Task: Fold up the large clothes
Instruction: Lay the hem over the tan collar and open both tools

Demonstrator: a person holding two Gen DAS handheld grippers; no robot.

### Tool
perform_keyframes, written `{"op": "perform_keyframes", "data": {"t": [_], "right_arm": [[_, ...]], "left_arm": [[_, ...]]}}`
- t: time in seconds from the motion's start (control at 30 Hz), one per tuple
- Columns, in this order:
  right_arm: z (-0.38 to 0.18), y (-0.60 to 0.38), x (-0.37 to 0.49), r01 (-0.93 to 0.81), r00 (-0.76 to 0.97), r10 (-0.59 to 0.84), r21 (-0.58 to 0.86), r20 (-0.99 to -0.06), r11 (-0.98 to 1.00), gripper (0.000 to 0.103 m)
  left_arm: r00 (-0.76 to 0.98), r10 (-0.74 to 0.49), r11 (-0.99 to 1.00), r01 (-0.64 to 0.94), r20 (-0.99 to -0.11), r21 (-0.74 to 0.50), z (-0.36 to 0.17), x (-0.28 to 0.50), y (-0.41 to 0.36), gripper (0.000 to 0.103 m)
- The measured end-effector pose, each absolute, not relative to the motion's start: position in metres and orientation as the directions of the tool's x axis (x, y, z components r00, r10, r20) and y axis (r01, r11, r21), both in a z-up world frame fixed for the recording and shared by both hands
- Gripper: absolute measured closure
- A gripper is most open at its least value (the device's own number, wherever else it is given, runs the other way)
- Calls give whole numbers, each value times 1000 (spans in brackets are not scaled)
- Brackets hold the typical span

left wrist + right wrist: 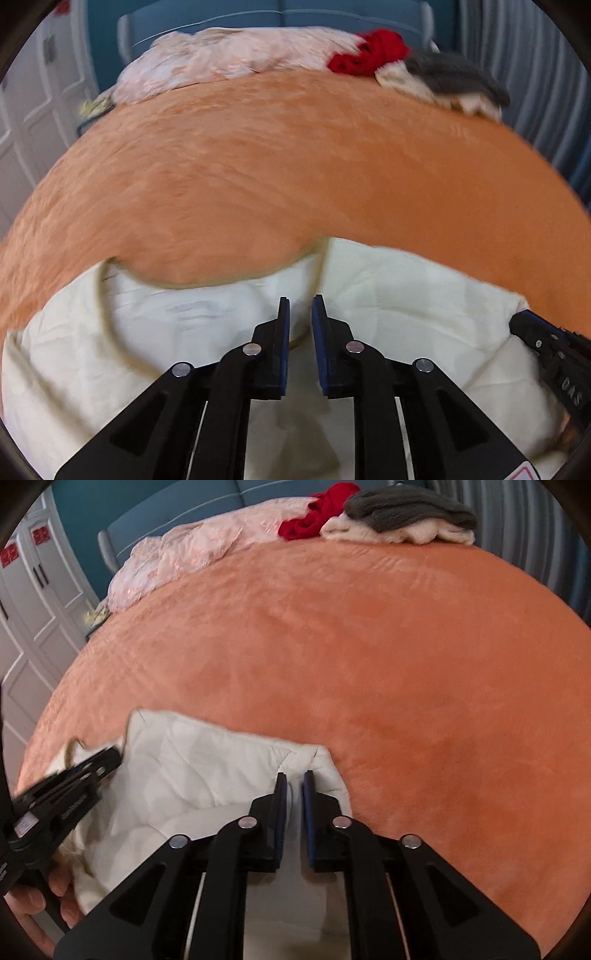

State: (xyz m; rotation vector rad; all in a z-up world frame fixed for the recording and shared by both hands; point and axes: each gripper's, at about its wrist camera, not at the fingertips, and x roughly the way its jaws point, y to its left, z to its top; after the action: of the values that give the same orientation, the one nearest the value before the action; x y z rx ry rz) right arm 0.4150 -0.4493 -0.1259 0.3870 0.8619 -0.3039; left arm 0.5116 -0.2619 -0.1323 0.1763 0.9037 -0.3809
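Left wrist: left gripper (300, 306) jaws slightly parted over cream garment (406, 288) | right gripper (294, 781) jaws pinching its edge

One cream quilted garment (177, 332), one orange bed (369, 657), one pink crumpled cover (192, 550), one red garment (321, 509), one grey towel (406, 507) on one cream towel (424, 533), two claws: left (300, 306), right (294, 781).
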Motion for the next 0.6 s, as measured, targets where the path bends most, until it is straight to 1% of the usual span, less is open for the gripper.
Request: {"op": "perform_keyframes", "data": {"t": [0.07, 0.13, 0.23, 0.3, 0.37, 0.47, 0.53, 0.6], "right_arm": [[-96, -444, 404, 405, 668, -132, 210, -732, 890, 90], [-67, -427, 399, 360, 719, -118, 222, -685, 906, 90], [-51, -389, 407, 270, 735, -52, 220, -676, 938, 90], [-57, -352, 422, 180, 717, 26, 222, -697, 958, 90], [-74, -319, 436, 114, 685, 68, 200, -725, 973, 90], [-104, -292, 451, 72, 628, 118, 208, -769, 975, 90], [-127, -283, 459, 72, 589, 134, 217, -797, 973, 90], [-142, -280, 465, 72, 567, 129, 205, -814, 976, 92]], "left_arm": [[588, -254, 928, 371, -768, -23, -114, 508, -235, 85], [617, -223, 936, 353, -754, 13, -99, 507, -208, 85], [632, -179, 948, 316, -754, 39, -90, 510, -172, 85], [625, -152, 954, 294, -766, 51, -93, 513, -155, 85], [611, -128, 957, 283, -782, 64, -102, 515, -145, 85], [583, -134, 957, 287, -802, 49, -119, 514, -138, 85], [569, -139, 954, 296, -810, 44, -131, 513, -138, 84], [566, -144, 953, 301, -811, 41, -142, 513, -138, 89]]}}
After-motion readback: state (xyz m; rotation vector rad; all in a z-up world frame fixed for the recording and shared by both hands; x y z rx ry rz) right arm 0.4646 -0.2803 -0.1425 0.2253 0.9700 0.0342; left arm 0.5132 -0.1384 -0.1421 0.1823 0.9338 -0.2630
